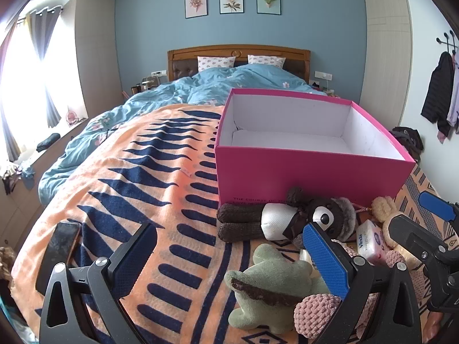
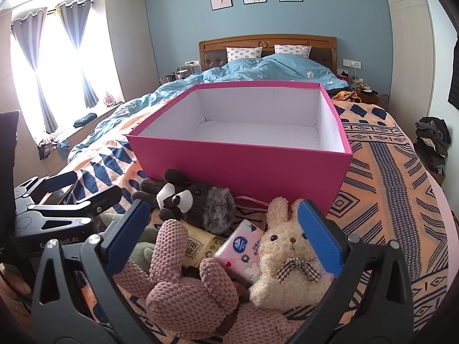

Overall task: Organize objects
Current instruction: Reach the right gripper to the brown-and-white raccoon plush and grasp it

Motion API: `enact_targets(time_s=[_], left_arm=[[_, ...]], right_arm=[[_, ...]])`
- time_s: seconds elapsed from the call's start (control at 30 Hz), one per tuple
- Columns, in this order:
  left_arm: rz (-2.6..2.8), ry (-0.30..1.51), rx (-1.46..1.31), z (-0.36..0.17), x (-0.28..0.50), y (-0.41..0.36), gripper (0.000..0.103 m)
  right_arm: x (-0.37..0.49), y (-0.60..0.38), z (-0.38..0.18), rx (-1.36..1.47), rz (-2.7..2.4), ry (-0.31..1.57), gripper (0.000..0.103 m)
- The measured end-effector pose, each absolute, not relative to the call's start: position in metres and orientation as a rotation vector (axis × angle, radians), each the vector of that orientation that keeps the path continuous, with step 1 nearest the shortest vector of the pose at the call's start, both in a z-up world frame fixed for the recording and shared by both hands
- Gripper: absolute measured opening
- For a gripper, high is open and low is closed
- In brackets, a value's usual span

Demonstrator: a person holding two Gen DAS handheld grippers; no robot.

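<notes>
The cream rabbit toy [image 2: 289, 261] is seen lying just ahead of the right gripper [image 2: 223, 232], between its widely parted, empty jaws, head toward the empty pink box [image 2: 241, 166] beyond; the left gripper [image 1: 229, 258], equally wide and empty, is set farther off.

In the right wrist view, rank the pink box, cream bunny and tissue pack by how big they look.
1. pink box
2. cream bunny, though nearness to the camera enlarges it
3. tissue pack
</notes>
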State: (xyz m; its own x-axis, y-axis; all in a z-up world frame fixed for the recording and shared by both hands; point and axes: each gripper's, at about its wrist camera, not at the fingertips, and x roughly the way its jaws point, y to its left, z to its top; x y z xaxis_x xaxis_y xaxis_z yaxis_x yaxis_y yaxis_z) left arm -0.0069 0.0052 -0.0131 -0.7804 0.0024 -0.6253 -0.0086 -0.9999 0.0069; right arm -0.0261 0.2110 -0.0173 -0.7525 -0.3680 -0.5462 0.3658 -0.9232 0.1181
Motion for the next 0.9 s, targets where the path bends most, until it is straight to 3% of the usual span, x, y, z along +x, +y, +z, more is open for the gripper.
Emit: enact_targets(time_s=[0.63, 0.8, 0.9], left_arm=[[2.895, 0.015, -1.053, -0.020, -0.033, -0.009, 0.103], [2.841, 0.000, -1.098, -0.026, -0.050, -0.019, 0.103], [2.788, 0.003, -1.126, -0.032, -0.058, -0.019, 0.103]], right_arm=[[-0.054, 0.207, -0.023, 0.909, -2.533, 0.018, 0.102], [-0.073, 0.202, -0.029, 0.971, -2.469, 0.017, 0.091], [-0.085, 0.199, -0.037, 1.037, -2.422, 0.012, 0.077]])
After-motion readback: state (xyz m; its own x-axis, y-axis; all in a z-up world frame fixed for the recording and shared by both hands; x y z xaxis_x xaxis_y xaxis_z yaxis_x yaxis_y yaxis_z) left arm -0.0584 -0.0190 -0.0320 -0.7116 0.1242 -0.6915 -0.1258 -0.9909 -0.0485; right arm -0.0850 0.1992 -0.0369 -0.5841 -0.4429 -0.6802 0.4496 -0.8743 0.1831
